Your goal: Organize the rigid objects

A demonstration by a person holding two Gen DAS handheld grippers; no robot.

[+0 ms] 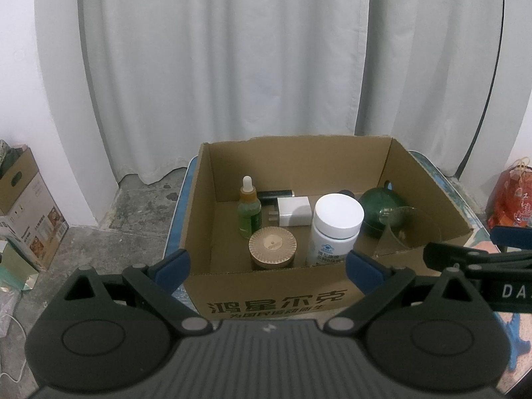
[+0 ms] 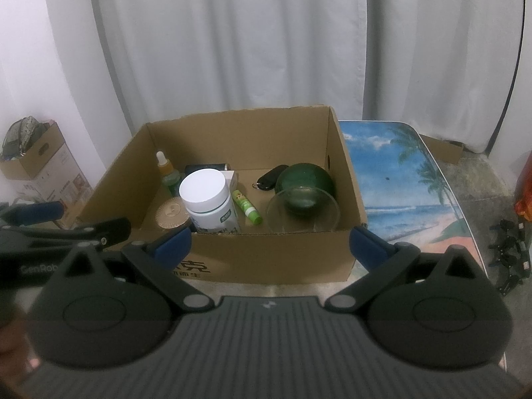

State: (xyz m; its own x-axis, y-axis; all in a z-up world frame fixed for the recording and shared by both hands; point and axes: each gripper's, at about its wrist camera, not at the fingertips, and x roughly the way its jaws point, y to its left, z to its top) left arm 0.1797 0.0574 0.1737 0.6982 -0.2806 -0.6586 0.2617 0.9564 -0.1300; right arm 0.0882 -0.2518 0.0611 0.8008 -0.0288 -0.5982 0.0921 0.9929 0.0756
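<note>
Hovering just short of the cardboard box (image 1: 266, 294), we had the left gripper (image 1: 267, 266) and right gripper (image 2: 272, 241) both spread wide, gripping nothing, with the white bottle (image 2: 207, 199), green jar (image 2: 304, 179) and glass cup (image 2: 304, 211) inside the box.

Left gripper (image 1: 267, 264) wide open, empty, facing cardboard box (image 1: 429, 193). Inside: dropper bottle (image 1: 247, 211), white jar (image 1: 334, 229), gold-lid jar (image 1: 272, 247), green globe (image 1: 382, 207), possibly glass cup (image 1: 407, 231).

- The white cube-shaped plastic charger (image 2: 231, 177) sat mostly hidden behind the white-capped plastic bottle (image 2: 209, 199).
- The red paper bag (image 1: 510, 204) was cut off by the picture's right edge.
</note>
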